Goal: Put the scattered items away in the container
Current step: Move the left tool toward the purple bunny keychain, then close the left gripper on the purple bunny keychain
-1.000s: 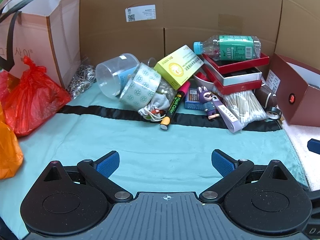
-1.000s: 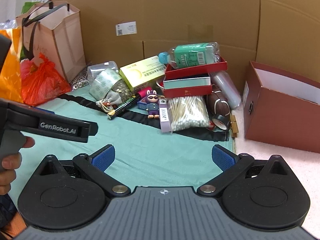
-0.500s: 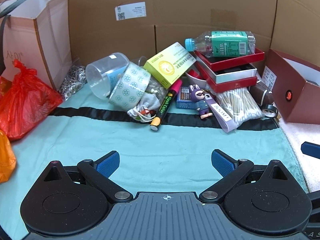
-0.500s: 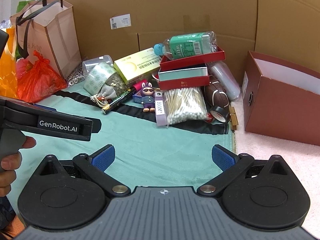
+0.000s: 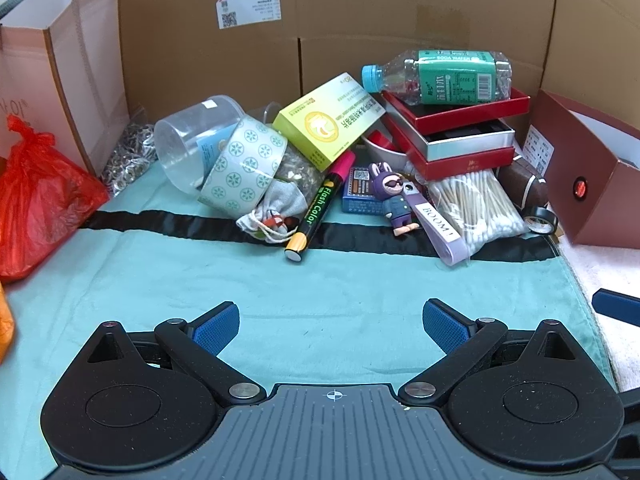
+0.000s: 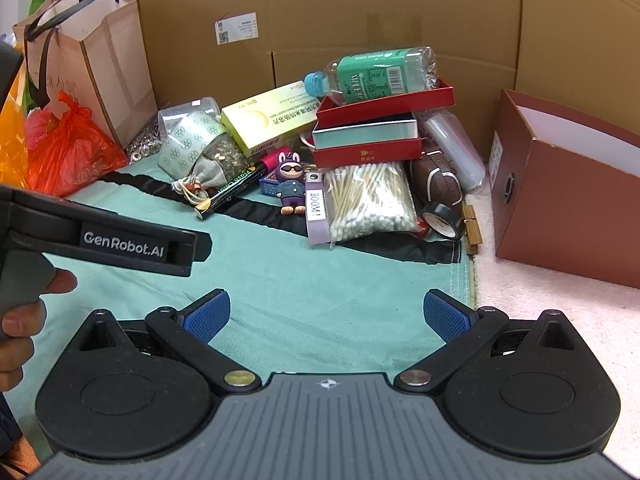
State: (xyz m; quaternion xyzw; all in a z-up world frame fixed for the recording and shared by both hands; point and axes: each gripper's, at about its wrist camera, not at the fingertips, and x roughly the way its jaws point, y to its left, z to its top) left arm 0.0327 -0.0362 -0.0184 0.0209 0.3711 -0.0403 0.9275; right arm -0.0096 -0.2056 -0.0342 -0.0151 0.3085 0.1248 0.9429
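Both tools empty: my left tool (image 5: 331, 316) has its jaws spread wide over bare teal cloth (image 5: 280, 280), and the right tool (image 6: 326, 312) is the same, nothing between the pads. The scattered stuff is all piled at 12 o'clock against the cardboard wall (image 5: 360, 20): marker pen (image 5: 318, 208) lying nearest with its cap end toward me, bunny keychain (image 5: 394, 200) just right of it, bag of cotton swabs (image 5: 480, 208) at 1 o'clock, yellow box (image 5: 330, 120) leaning on the tape roll (image 5: 244, 164), and a bottle (image 5: 440, 76) resting on stacked red boxes (image 5: 460, 136). The likely container is the brown box (image 6: 568, 196) at 2 o'clock from the right tool, open at the top, well apart from the pile. I'd guess I'm keeping both tools low and open to line up a first pick; the marker looks easiest since nothing lies on it. Nothing binned yet as far as I can see.
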